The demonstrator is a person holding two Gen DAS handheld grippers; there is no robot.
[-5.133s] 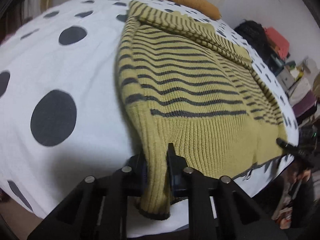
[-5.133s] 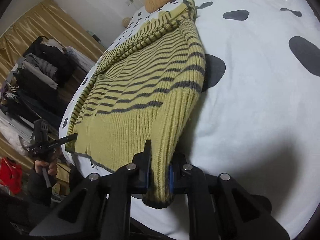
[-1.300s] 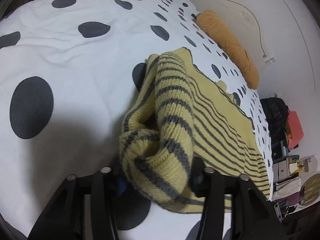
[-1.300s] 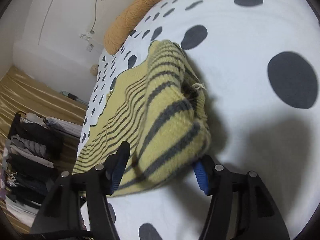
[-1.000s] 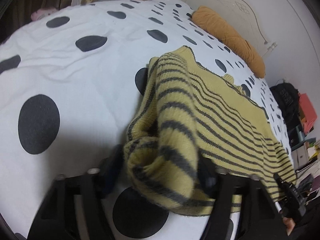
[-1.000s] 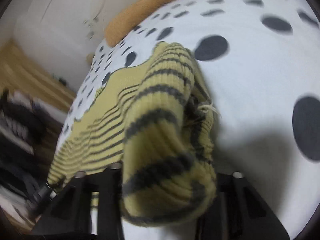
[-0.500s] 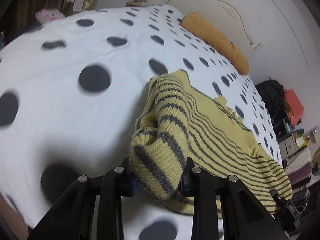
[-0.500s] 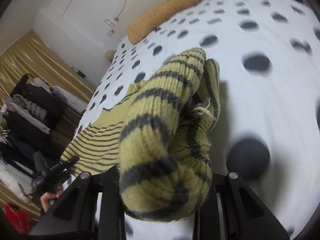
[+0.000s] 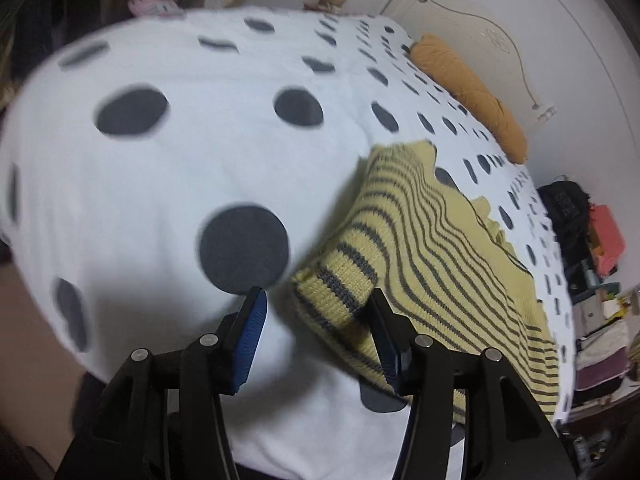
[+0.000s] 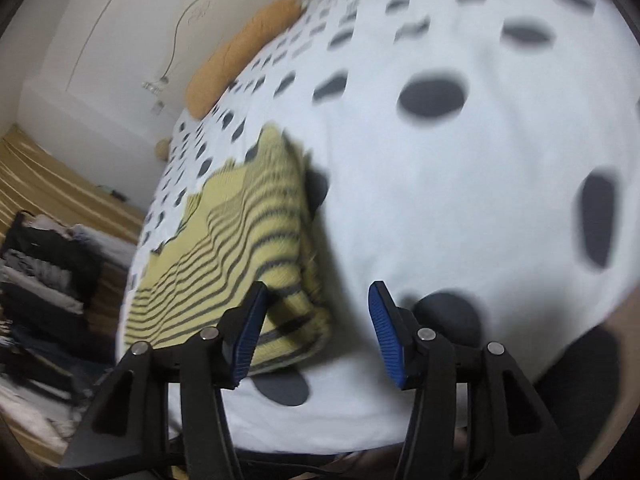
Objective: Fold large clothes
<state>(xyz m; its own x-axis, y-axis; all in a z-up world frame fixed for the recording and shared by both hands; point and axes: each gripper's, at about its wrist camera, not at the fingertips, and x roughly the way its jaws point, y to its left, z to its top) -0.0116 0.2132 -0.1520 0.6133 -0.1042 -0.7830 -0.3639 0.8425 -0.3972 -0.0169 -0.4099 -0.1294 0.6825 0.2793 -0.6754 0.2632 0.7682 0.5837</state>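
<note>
**Striped sweater released on spotted bed**

Seen from the left wrist: folded yellow sweater [image 9: 432,248] with grey stripes lying on the white bedspread [image 9: 168,184] with dark dots, near the bed's front edge. Left gripper [image 9: 316,324] spread, having just opened, blue pads bare; nothing pinched, though the sweater's thick folded corner sits just at the right-hand finger [image 9: 384,336]. Orange pillow [image 9: 468,88] lying along the white headboard [image 9: 484,32] beyond. Black bag [image 9: 564,204] and cluttered shelves at far right, contents too small to tell.

Seen from the right wrist, blurred: same sweater [image 10: 240,248] flat on the bedspread [image 10: 460,200], folded edge partly behind the left-hand finger [image 10: 244,332]. Right gripper [image 10: 316,328] likewise just opened, spread and empty, only bedding between the pads. Orange pillow [image 10: 236,56] against the wall; dark clothes [image 10: 44,272] piled at left.
</note>
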